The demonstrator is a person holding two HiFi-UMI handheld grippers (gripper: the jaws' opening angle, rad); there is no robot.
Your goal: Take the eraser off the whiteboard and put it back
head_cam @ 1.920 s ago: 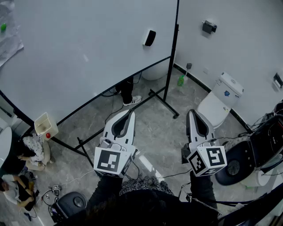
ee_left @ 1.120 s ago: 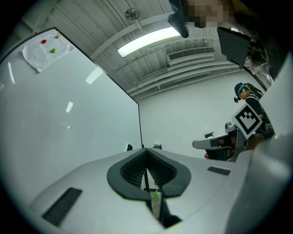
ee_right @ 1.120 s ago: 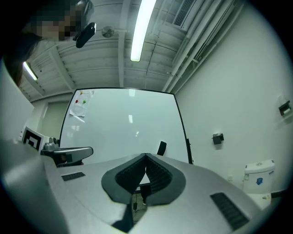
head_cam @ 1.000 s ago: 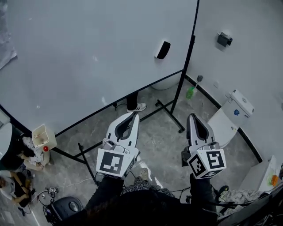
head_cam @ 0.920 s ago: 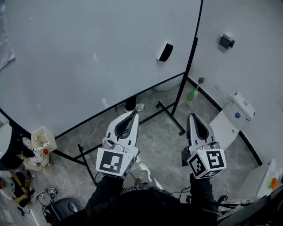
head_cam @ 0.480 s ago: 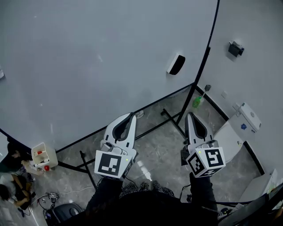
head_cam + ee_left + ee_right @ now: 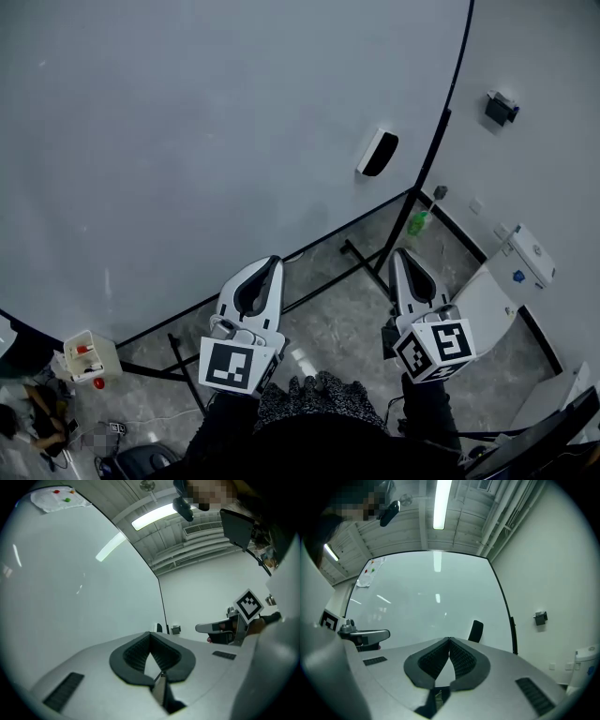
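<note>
Both grippers are held side by side, pointing at the board.

Left gripper (image 7: pixel 273 262): jaws together, nothing between them.

Right gripper (image 7: pixel 400 253): jaws together, likewise empty.

The whiteboard (image 7: pixel 187 141) stands ahead of both. The black eraser (image 7: pixel 378 153) sits on its face near the right edge. It is ahead and slightly right of the right gripper's tips, well apart from them.

Farther right, past the board's frame, a green bottle (image 7: pixel 418 223) stands on the floor by the wall.
</note>
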